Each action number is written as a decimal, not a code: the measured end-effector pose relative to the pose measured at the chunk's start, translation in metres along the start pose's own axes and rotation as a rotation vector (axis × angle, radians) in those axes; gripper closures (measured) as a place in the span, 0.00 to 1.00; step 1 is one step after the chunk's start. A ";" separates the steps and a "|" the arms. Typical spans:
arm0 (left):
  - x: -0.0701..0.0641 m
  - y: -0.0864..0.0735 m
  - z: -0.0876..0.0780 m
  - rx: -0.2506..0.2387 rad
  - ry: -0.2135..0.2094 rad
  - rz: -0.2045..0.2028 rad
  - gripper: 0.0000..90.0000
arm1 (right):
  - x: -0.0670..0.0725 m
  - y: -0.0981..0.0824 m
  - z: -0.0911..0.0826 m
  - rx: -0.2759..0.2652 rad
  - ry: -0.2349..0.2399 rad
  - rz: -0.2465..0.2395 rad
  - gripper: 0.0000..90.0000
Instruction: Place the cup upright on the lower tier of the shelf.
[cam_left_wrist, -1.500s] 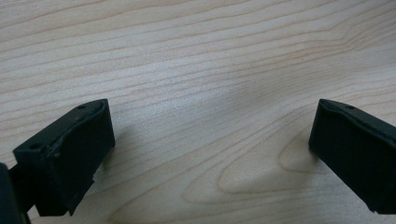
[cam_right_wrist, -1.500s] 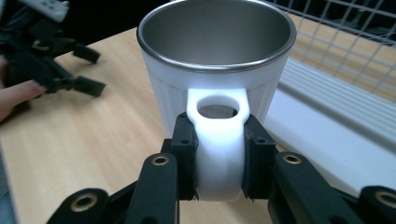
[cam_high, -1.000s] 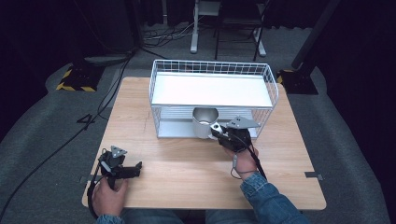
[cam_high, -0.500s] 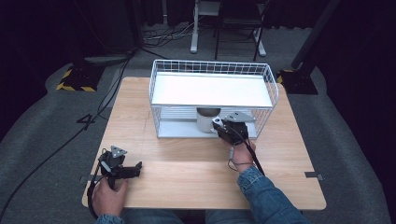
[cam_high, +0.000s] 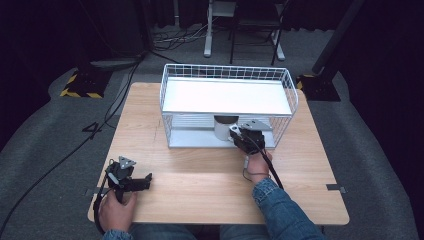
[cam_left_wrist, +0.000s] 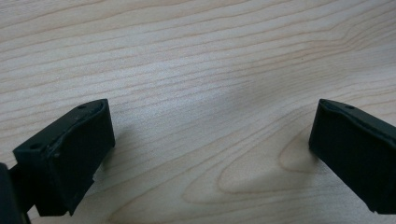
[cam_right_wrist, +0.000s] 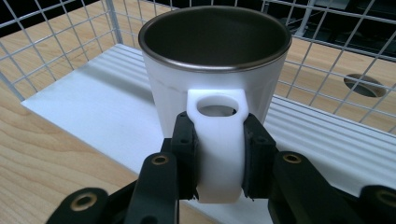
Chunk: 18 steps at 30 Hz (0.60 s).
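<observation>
On the lower shelf of the white wire rack, the white mug with its dark metal lining is being carried inward by the right gripper; a second ago the mug was hanging at the rack's open front, tipped and just outside the wires, and half a second ago it was already crossing under the upper shelf; now it is sitting upright beneath that shelf, near the middle of the lower tier; in the right gripper view the jaws are clenched on the mug's handle, one black pad pressing each flat side of it, while the mug is standing above the ribbed white lower shelf with wire mesh rising behind it; whether its base is touching the shelf or hovering just over it is not something these pictures are settling; judging by this inward move, the placing step is nearly complete, and what is remaining is probably lowering the mug fully, loosening the jaws and drawing the hand back out through the front opening without catching the wires; at the near left corner of the worktop, the left gripper is resting where it was in both earlier pictures, well apart from the rack; its jaws are standing wide apart over bare wood grain in the left gripper view, grasping nothing.
</observation>
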<state>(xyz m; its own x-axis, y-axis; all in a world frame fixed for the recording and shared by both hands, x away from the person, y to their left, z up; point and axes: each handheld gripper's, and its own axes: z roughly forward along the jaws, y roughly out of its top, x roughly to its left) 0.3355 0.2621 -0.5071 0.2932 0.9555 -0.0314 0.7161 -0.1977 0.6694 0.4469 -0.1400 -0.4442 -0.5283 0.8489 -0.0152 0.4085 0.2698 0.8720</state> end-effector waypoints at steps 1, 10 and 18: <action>0.000 0.000 0.000 0.000 0.000 0.000 0.01 | -0.001 0.000 0.000 -0.002 0.002 0.004 0.79; 0.000 0.000 0.000 0.000 0.000 0.000 0.01 | -0.005 -0.002 0.000 0.006 0.018 0.031 0.78; 0.000 0.000 0.000 0.000 0.000 0.000 0.01 | -0.007 -0.003 -0.001 0.017 0.029 0.049 0.72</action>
<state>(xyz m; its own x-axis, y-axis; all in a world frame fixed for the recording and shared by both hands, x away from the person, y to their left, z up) 0.3355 0.2621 -0.5071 0.2934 0.9555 -0.0312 0.7162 -0.1981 0.6692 0.4489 -0.1474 -0.4463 -0.5288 0.8477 0.0421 0.4468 0.2358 0.8630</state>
